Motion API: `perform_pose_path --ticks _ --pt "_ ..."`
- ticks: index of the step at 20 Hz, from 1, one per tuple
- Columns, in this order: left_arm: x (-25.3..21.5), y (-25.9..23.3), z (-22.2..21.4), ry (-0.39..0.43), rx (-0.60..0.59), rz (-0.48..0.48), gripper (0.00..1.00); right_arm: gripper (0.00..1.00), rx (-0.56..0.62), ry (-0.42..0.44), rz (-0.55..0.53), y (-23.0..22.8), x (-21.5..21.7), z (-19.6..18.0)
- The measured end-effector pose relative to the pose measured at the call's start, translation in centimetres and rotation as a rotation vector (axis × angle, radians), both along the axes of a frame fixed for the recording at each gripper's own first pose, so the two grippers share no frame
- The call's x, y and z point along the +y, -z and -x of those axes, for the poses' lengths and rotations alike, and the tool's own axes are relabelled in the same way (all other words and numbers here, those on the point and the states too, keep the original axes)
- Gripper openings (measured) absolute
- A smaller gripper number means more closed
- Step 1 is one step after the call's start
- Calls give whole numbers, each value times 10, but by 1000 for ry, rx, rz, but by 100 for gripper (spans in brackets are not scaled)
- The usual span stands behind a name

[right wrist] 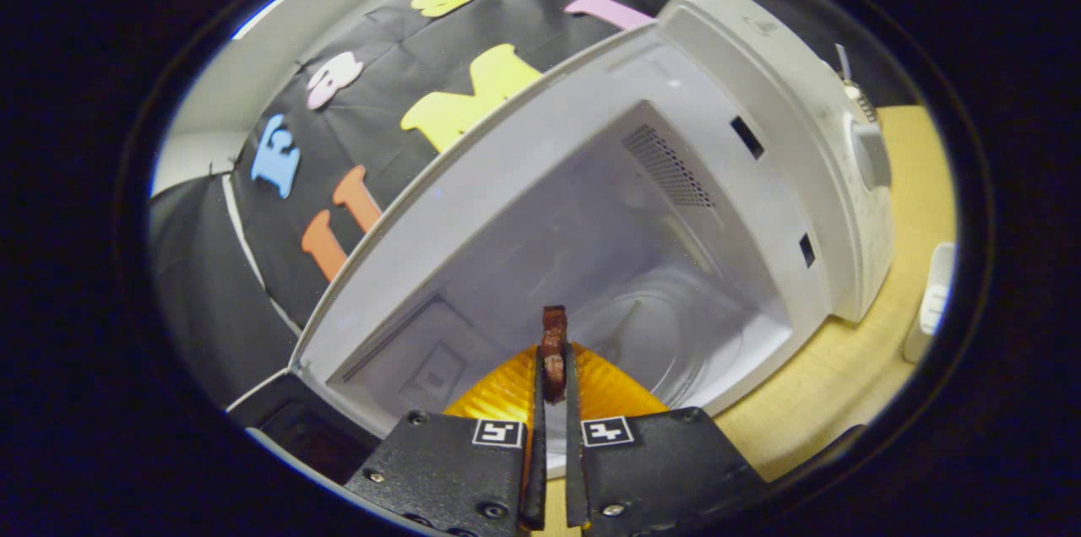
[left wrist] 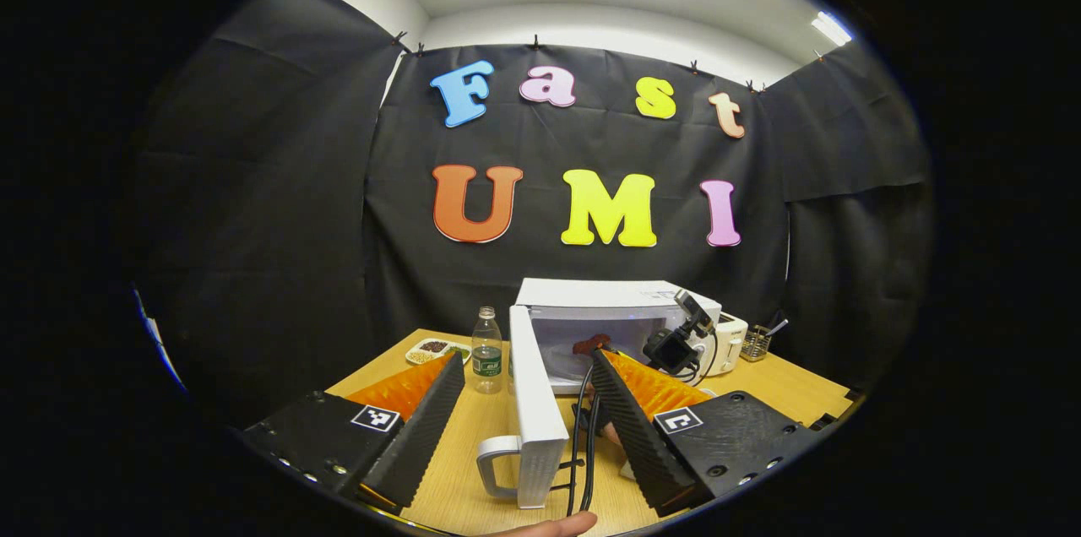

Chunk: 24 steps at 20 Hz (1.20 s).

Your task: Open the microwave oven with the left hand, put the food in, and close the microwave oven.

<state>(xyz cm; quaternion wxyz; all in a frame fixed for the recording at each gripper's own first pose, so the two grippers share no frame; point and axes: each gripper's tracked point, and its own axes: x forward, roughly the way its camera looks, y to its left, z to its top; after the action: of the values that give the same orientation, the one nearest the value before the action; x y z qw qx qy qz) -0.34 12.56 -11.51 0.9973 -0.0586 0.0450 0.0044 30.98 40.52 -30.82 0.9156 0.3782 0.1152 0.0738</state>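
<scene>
Microwave oven [left wrist: 621, 305], white, stands on the wooden table [left wrist: 785, 385] against the booth's black cloth wall, its door [left wrist: 535, 402] swung fully open toward the camera, with the door handle [left wrist: 498, 465] at the near edge. Left gripper [left wrist: 528, 385] is held back from the oven with its fingers spread wide and nothing between them, the open door showing in the gap. Right gripper [right wrist: 553, 360] is clenched on the food [right wrist: 554, 343], a small dark reddish piece pinched between both fingertips, held at the mouth of the oven's cavity above the glass turntable [right wrist: 667, 334]. In the left gripper view the right gripper [left wrist: 591, 344] appears at the oven opening with the food [left wrist: 589, 344] at its tip. A water bottle [left wrist: 486, 351] and a small dish [left wrist: 437, 349] stand left of the door; a toaster [left wrist: 728, 340] and a utensil holder [left wrist: 760, 341] stand right of the oven.
</scene>
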Motion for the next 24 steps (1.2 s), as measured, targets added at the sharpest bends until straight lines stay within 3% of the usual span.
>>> perform_pose_path --ticks 3,10,11,12,14,15,16,17,18,19,20,22,23,24 --pt "-3 2 -1 7 12 -2 94 13 71 -6 -64 22 19 -2" --pt "-9 7 -2 21 21 -31 94 16 92 25 -63 27 19 -9" --pt "-10 8 -1 21 25 -32 94 29 92 37 -61 25 18 -10" --pt "-10 10 -1 22 29 -28 94 18 100 53 -40 26 14 -9" --pt "-9 13 2 22 37 -14 94 28 109 46 -18 29 13 -5" --pt "-6 12 3 18 37 -8 94 53 113 26 -23 27 17 -4" --pt "-5 11 4 12 37 -3 94 56 132 5 -17 29 19 -3" --pt "-3 11 7 7 36 0 93 74 142 -10 -1 32 21 -5" --pt "-1 13 9 1 38 2 93 65 143 -34 32 33 24 -6" --pt "1 15 11 -6 40 3 93 65 144 -40 81 33 22 -6" --pt "4 15 14 -12 42 6 94 78 132 -37 132 32 16 -7" --pt "5 18 18 -19 49 15 93 78 100 -26 223 24 7 -12" --pt "5 19 21 -20 53 21 93 67 97 -26 269 21 2 -12" --pt "4 19 24 -18 55 30 93 83 77 -39 292 17 3 -12"
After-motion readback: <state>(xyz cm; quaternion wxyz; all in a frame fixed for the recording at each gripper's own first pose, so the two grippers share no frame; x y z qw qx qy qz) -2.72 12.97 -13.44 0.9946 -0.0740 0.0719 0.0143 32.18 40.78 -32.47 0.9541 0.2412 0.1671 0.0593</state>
